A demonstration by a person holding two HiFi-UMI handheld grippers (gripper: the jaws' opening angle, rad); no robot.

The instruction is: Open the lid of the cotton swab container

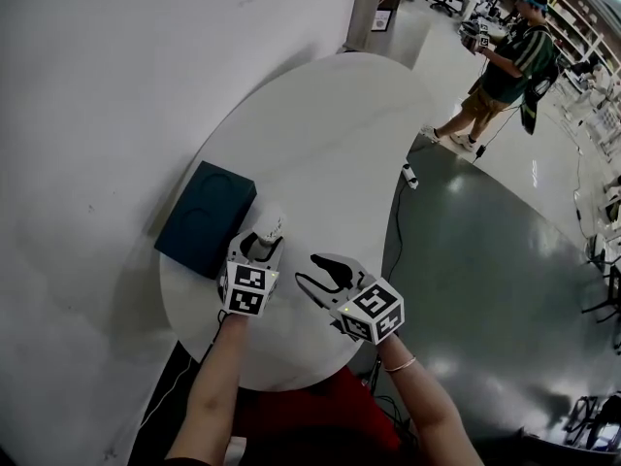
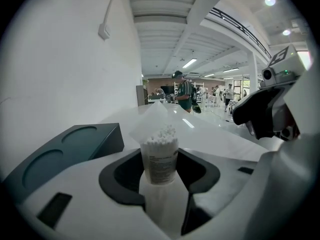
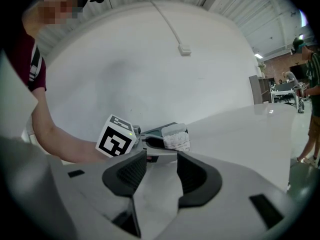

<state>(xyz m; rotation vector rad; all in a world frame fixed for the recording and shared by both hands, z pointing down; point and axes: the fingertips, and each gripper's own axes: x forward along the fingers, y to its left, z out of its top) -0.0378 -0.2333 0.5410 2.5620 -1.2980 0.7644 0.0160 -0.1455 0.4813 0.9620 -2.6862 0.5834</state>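
Table: white round table [image 1: 330, 144], middle of the head view.
Left gripper [image 2: 160, 170]: I've got it clamped on the cotton swab container [image 2: 160, 149].
Right gripper [image 3: 156, 171]: jaws wide apart, nothing in them.

The left tongs [image 1: 264, 246] and right tongs [image 1: 312, 272] are white shells with black inner pads. Each bears a cube [image 1: 374, 311] of black-and-white square markers with a small green light. The person wears a dark red shirt [image 1: 320, 416] and a thin bracelet [image 1: 400, 364].

Wall [image 1: 116, 85]: plain white, left side.
Bench [image 1: 330, 144]: white, rounded, beside the wall.
Floor [image 1: 505, 260]: dark grey, glossy, right.
Ceiling [image 2: 165, 34]: white beams, strip lights [image 2: 189, 63] far.
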